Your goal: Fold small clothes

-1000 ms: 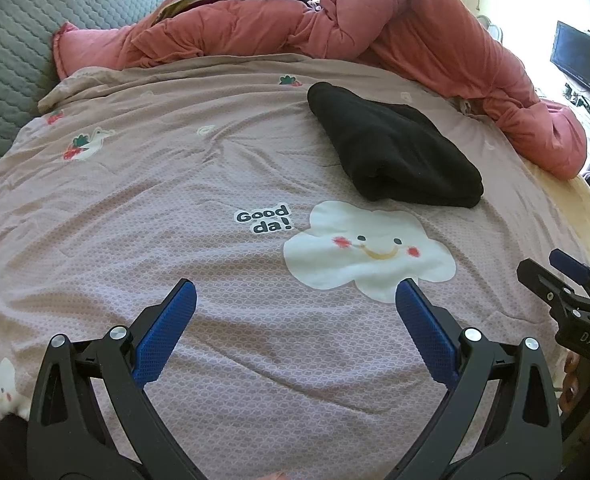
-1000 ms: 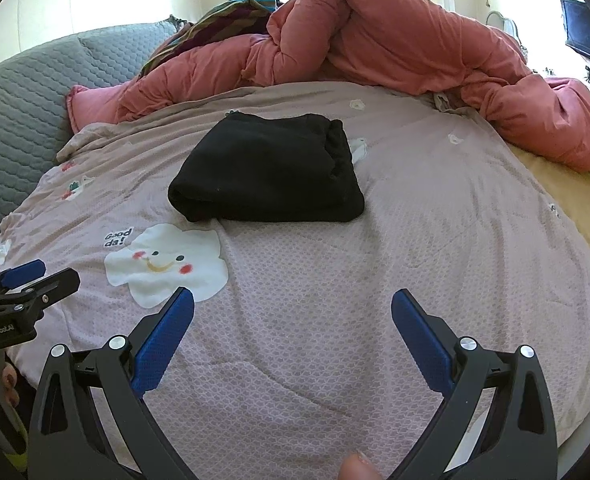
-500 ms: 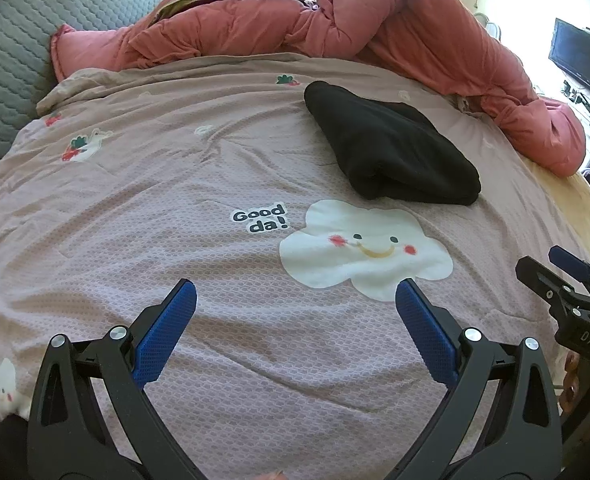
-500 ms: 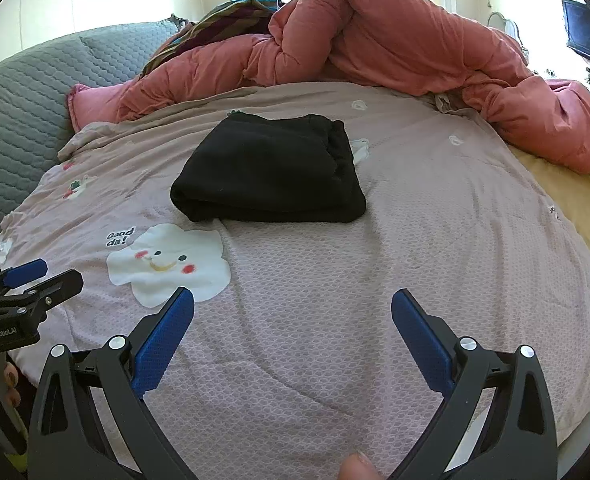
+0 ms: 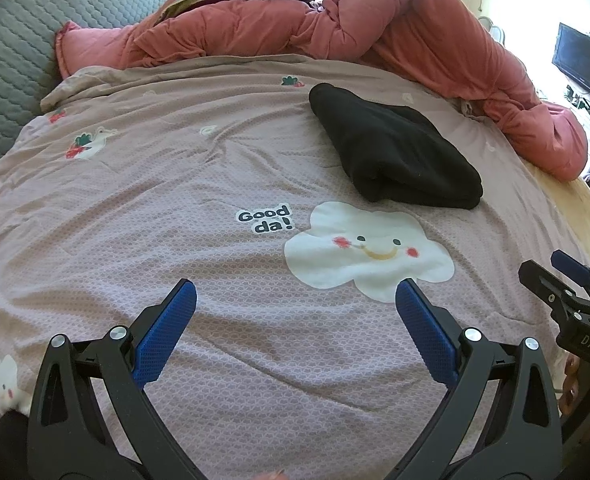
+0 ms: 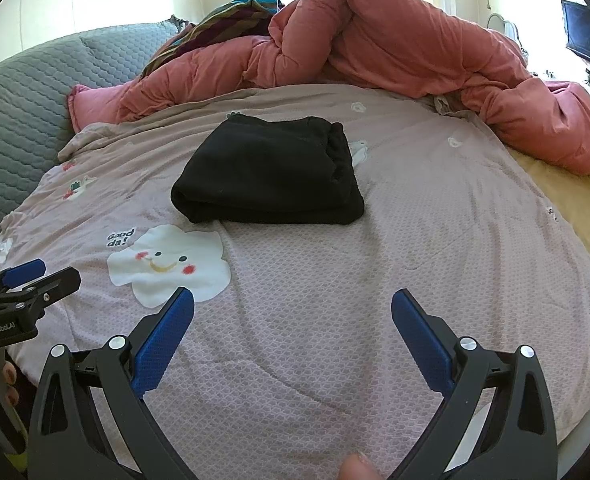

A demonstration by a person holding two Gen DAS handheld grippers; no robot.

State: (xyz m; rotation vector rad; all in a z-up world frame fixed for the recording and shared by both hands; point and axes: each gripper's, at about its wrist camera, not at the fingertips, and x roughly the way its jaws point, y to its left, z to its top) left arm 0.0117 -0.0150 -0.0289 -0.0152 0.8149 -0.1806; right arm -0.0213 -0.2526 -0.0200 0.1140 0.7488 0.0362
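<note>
bedspread (image 6: 335,280): mauve, cloud-print | black garment (image 6: 271,172): apparently folded | both jaws wide, empty

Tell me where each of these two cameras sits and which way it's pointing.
Left wrist: on the left hand-held gripper, open, facing across the bed toward the pink quilt; the right hand-held gripper's tip shows at right.
Right wrist: on the right hand-held gripper, open, facing the same way; a fingertip shows below.
Shared: black folded garment, cloud print.

Folded black garment (image 6: 269,172) on mauve bedsheet (image 6: 415,240), right tool (image 6: 293,300) spread wide, holding nothing
</note>
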